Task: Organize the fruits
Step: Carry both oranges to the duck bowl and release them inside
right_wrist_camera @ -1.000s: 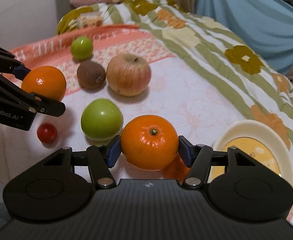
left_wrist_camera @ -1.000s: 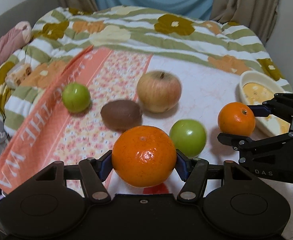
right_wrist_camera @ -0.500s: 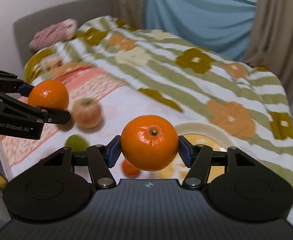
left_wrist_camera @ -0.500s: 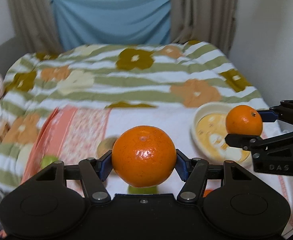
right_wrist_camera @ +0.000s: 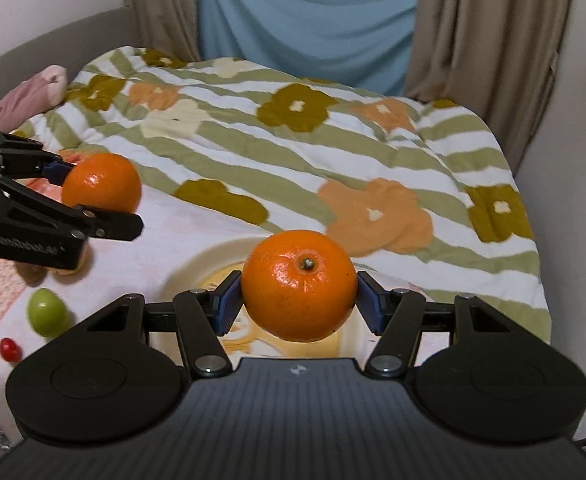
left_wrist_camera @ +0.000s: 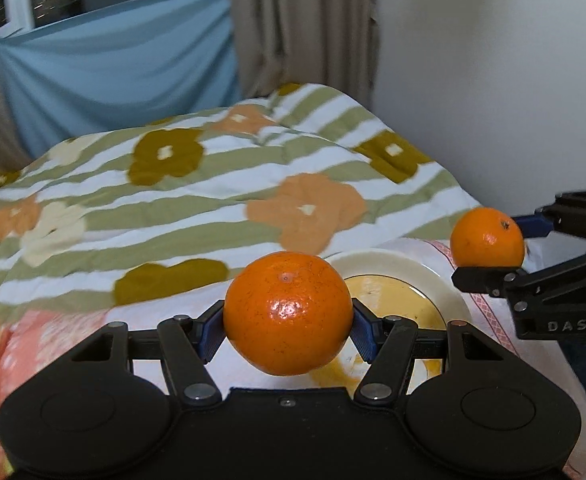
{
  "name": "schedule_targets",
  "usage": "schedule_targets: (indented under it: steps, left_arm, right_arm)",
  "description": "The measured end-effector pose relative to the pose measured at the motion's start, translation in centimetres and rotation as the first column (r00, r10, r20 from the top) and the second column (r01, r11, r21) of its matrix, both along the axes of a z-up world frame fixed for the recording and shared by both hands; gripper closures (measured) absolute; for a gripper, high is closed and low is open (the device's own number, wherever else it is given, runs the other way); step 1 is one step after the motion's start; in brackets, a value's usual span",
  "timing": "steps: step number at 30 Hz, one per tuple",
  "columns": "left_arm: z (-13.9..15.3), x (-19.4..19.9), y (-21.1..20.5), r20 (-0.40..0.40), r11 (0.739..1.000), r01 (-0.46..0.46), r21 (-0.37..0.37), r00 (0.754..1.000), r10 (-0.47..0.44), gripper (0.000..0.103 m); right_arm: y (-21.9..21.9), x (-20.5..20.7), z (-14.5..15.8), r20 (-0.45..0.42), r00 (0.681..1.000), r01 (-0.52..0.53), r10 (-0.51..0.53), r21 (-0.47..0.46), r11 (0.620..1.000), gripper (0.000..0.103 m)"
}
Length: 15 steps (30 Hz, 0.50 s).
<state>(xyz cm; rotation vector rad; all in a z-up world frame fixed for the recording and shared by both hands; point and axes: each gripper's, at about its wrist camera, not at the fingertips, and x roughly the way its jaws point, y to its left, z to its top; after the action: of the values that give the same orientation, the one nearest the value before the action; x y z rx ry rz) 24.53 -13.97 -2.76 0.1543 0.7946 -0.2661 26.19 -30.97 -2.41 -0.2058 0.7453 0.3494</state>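
Observation:
My left gripper (left_wrist_camera: pixel 288 330) is shut on an orange (left_wrist_camera: pixel 288 312) and holds it in the air just left of a cream dish with a yellow inside (left_wrist_camera: pixel 445 300). My right gripper (right_wrist_camera: pixel 299 304) is shut on a second orange (right_wrist_camera: pixel 299 284) and holds it above the same dish (right_wrist_camera: pixel 197 264). In the left wrist view the right gripper (left_wrist_camera: pixel 489 258) shows at the right with its orange (left_wrist_camera: pixel 487 237). In the right wrist view the left gripper (right_wrist_camera: pixel 105 204) shows at the left with its orange (right_wrist_camera: pixel 101 182).
A green fruit (right_wrist_camera: pixel 46 312) and a small red fruit (right_wrist_camera: pixel 8 349) lie on the floral cloth at the lower left. A striped flower-print blanket (right_wrist_camera: pixel 293 136) covers the bed behind. A pink bundle (right_wrist_camera: pixel 29 96) lies far left. A wall stands to the right.
Both grippers have lifted their oranges off the cloth and swung right toward the dish. The apple, kiwi and most green fruits have dropped out of the left wrist view.

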Motion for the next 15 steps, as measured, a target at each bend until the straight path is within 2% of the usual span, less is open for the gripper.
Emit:
schedule_targets:
  steps: [6, 15]
  left_arm:
    - [-4.1, 3.9, -3.9, -0.056, 0.997, 0.077, 0.015, 0.996, -0.076, 0.036]
    - [-9.0, 7.4, -6.5, -0.106, 0.993, 0.092, 0.071, 0.991, -0.084, 0.036]
  right_arm:
    - [-2.0, 2.5, -2.2, -0.022, 1.000, 0.010, -0.010, 0.002, 1.000, 0.028]
    - [-3.2, 4.9, -5.2, -0.060, 0.998, 0.007, -0.006, 0.014, 1.000, 0.028]
